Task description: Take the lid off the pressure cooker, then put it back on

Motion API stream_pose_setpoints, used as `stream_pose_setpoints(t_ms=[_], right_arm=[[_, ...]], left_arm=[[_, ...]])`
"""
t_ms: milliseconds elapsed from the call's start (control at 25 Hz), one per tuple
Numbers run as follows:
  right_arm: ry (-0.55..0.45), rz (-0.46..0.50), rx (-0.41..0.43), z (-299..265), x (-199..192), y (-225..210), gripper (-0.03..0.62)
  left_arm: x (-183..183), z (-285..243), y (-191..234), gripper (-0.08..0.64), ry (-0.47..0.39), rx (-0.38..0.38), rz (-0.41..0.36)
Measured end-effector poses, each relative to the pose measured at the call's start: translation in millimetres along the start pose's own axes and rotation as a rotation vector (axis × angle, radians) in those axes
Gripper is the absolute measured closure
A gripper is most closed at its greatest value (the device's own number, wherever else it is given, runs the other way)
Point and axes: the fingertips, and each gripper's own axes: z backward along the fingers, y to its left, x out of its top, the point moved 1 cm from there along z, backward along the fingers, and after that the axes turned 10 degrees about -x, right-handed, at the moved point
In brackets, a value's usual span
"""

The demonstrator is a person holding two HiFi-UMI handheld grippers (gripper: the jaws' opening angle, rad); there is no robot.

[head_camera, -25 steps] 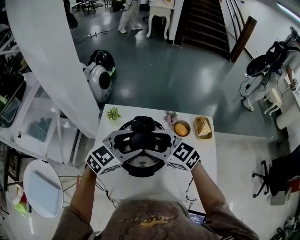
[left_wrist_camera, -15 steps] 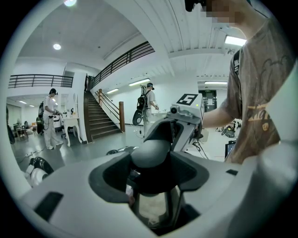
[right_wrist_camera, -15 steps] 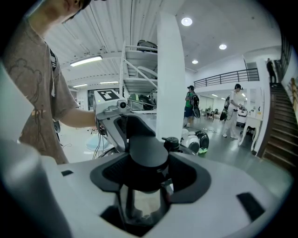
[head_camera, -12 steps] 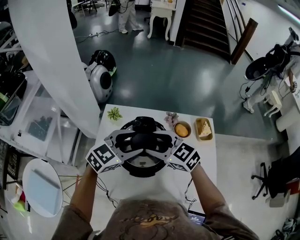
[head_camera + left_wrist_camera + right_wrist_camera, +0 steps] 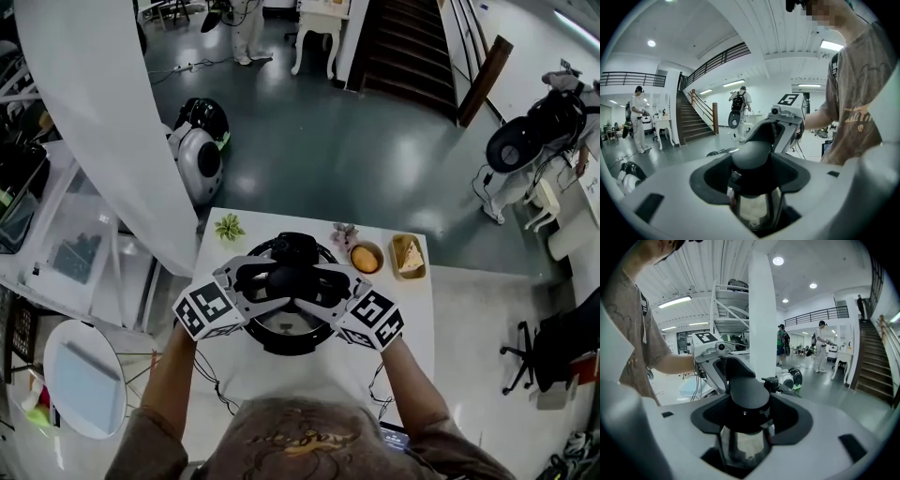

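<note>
The black pressure cooker (image 5: 286,339) stands mid-table in the head view, its lid topped by a black round knob (image 5: 285,278). My left gripper (image 5: 267,281) reaches in from the left and my right gripper (image 5: 307,286) from the right, and both close on that knob. In the left gripper view the knob (image 5: 752,157) fills the gap between the dark pads (image 5: 715,180), with the right gripper's body (image 5: 783,124) just behind. The right gripper view shows the knob (image 5: 747,392) wedged between its pads (image 5: 787,416). The lid's valve (image 5: 771,381) stands beyond it. The grippers hide the lid's seat on the pot.
On the white table (image 5: 412,309) behind the cooker are a small green plant (image 5: 227,227), a pale flower (image 5: 341,232), a bowl of orange food (image 5: 365,258) and a yellow tray with a bread slice (image 5: 407,254). A white pillar (image 5: 103,122) rises at the left.
Both grippers stay closed round the knob in the same spot. Their marker cubes have tilted a little, and the head view has shifted slightly.
</note>
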Motion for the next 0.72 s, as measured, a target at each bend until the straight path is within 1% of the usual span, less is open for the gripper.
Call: stream_pose_setpoints(t_ms=[240, 440, 720], right_arm=[[0.013, -0.041, -0.055, 2.7, 0.8, -0.7, 0.328], [0.018, -0.097, -0.136, 2.3, 0.0, 3.4, 0.328], [0.021, -0.140, -0.243, 3.4, -0.5, 4.1, 0.330]], left_arm=[[2.5, -2.0, 1.8, 0.295, -0.001, -0.072, -0.026], [0.5, -0.9, 1.8, 0.295, -0.002, -0.154, -0.056], [0.9, -2.9, 4.7, 0.295, -0.005, -0.261, -0.091]])
